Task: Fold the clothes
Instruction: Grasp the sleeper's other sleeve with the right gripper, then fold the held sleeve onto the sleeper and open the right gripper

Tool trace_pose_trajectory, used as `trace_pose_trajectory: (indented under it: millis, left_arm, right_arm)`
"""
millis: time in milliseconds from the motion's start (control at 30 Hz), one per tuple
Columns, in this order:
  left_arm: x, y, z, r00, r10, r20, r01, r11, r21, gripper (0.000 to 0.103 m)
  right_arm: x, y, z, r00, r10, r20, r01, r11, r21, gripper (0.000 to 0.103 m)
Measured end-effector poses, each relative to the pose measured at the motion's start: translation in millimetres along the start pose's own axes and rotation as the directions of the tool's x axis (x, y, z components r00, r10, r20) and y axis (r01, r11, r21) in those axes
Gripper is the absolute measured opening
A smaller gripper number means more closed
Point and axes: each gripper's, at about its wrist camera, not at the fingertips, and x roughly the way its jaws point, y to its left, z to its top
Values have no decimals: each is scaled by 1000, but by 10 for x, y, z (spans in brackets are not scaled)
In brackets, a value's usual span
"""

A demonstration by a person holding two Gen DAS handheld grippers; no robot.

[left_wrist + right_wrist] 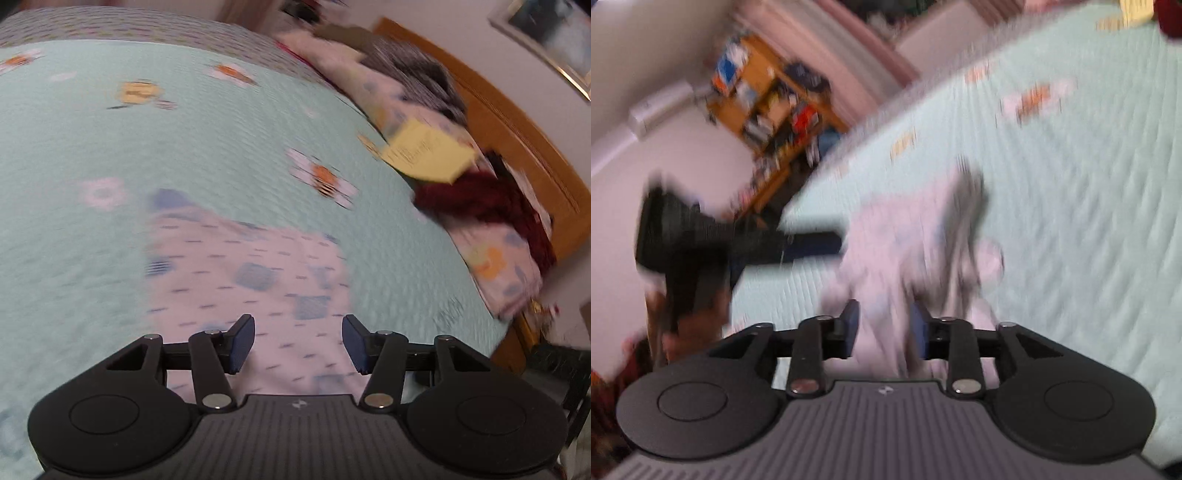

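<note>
My left fingers [298,343] stand apart, empty, above the pink patterned garment [255,280] on the near part of the mint bed cover [92,229]. My right fingers [884,325] are parted around a bunched fold; too blurred to tell any grip.

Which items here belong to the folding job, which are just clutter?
In play:
- pale pink garment with blue square print, flat on the mint quilted bedspread
- left tool, open above it
- right tool, cloth between its pads

Lying about:
- yellow paper sheet
- dark red knit pile
- wooden shelf unit
</note>
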Motion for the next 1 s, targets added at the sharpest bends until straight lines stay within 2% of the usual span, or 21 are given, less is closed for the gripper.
trace_pose_trajectory:
  millis: [33, 67, 133, 233, 267, 300, 333, 367, 433, 500, 567, 667, 733, 767, 800, 833, 900, 967, 1000]
  left_arm:
    - [-67, 67, -25, 1000, 19, 6, -19, 1000, -4, 55]
    - [-91, 95, -57, 999, 50, 0, -50, 999, 14, 55]
    - [-54, 92, -119, 996, 85, -13, -84, 995, 51, 55]
    - [79, 91, -202, 995, 92, -47, -88, 993, 82, 55]
    - [144, 93, -231, 994, 90, -63, -84, 993, 88, 55]
    - [203, 103, -263, 992, 103, -73, -96, 991, 97, 54]
    - [263, 114, -295, 990, 117, -83, -108, 989, 106, 54]
    - [288, 125, -312, 990, 117, -82, -108, 988, 108, 53]
    - [257, 139, -303, 992, 104, -78, -95, 989, 109, 53]
    - [192, 135, -273, 992, 104, -67, -96, 989, 110, 53]
    - [99, 108, -244, 993, 111, -41, -106, 988, 115, 53]
    - [-47, -30, -258, 996, 83, -12, -80, 983, 164, 59]
    - [-49, -121, -325, 997, 78, -21, -71, 975, 208, 64]
    - [7, -133, -368, 995, 86, -41, -75, 972, 221, 64]
    - [64, -143, -412, 993, 96, -63, -79, 969, 234, 64]
    - [145, -119, -457, 989, 118, -94, -93, 969, 230, 62]
    - [243, -78, -535, 980, 151, -126, -120, 967, 225, 61]
    - [254, -79, -586, 978, 167, -122, -134, 961, 241, 62]
    - [243, -101, -585, 978, 173, -118, -139, 958, 251, 62]
  right_arm:
    - [57, 37, 106, 1000, 16, 19, -16, 1000, 3, 56]
    - [151, 62, 214, 999, 40, 31, -41, 999, 13, 58]
    - [372, 105, 417, 993, 106, 49, -108, 993, 44, 58]
    - [833, -110, 596, 985, 169, 25, -170, 967, 189, 58]
    - [970, -226, 625, 988, 155, 11, -154, 960, 235, 58]
    - [1093, -376, 620, 995, 96, -14, -89, 961, 261, 57]
    - [1193, -542, 592, 999, 27, -35, -16, 963, 267, 36]
    - [1236, -701, 555, 999, -11, -32, 20, 958, 287, 0]
    - [1174, -924, 496, 1000, 14, 12, -17, 928, 371, 0]
    - [1062, -915, 491, 999, -1, 36, -12, 935, 356, 1]
    - [900, -755, 520, 998, -8, 65, -12, 956, 294, 16]
    - [655, -496, 480, 990, 105, 91, -125, 958, 257, 24]
    - [583, -419, 376, 983, 181, 21, -181, 950, 254, 30]
    - [590, -408, 285, 986, 160, -37, -147, 958, 246, 30]
    - [585, -463, 198, 992, 107, -72, -87, 967, 241, 25]
    - [572, -558, 119, 995, 50, -88, -27, 970, 243, 0]
    - [454, -772, 7, 997, 54, -53, -32, 937, 348, 0]
    - [336, -731, 13, 999, 32, -42, -16, 937, 348, 0]
    - [292, -652, 30, 999, 30, -39, -16, 945, 327, 9]
